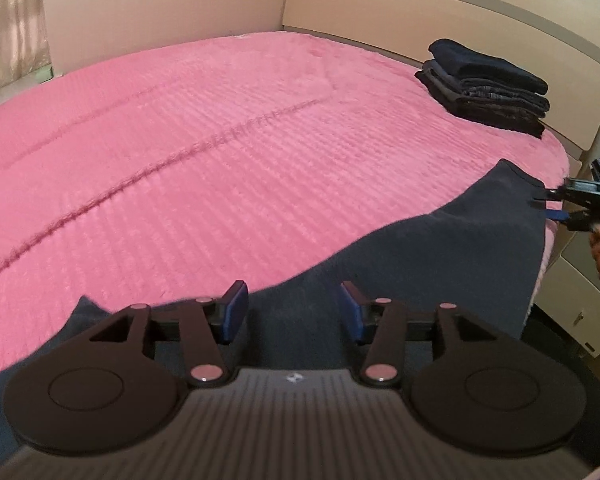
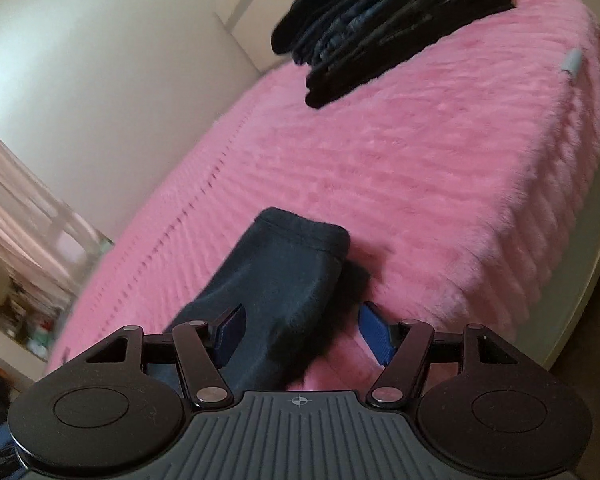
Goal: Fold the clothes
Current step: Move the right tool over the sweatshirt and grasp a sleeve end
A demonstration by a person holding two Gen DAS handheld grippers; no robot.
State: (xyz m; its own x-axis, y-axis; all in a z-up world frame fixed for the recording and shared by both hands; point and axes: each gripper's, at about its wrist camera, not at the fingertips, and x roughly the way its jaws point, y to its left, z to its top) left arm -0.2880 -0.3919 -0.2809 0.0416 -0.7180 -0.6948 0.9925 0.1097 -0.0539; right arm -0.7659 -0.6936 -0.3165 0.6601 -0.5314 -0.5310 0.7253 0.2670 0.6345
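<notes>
A dark navy garment lies stretched along the near edge of the pink bed cover. My left gripper hovers over the garment's middle, its blue pads apart and gripping nothing. At the garment's far right end my right gripper shows with its fingers at the cloth's edge. In the right wrist view the garment's cuffed end runs between the right gripper's jaws. It lies against the left pad, while the right pad stands clear over pink cover. Those jaws are open.
A stack of folded dark clothes sits at the bed's far corner by the pale headboard. A light nightstand stands beside the bed. A small grey tag lies on the cover near the edge.
</notes>
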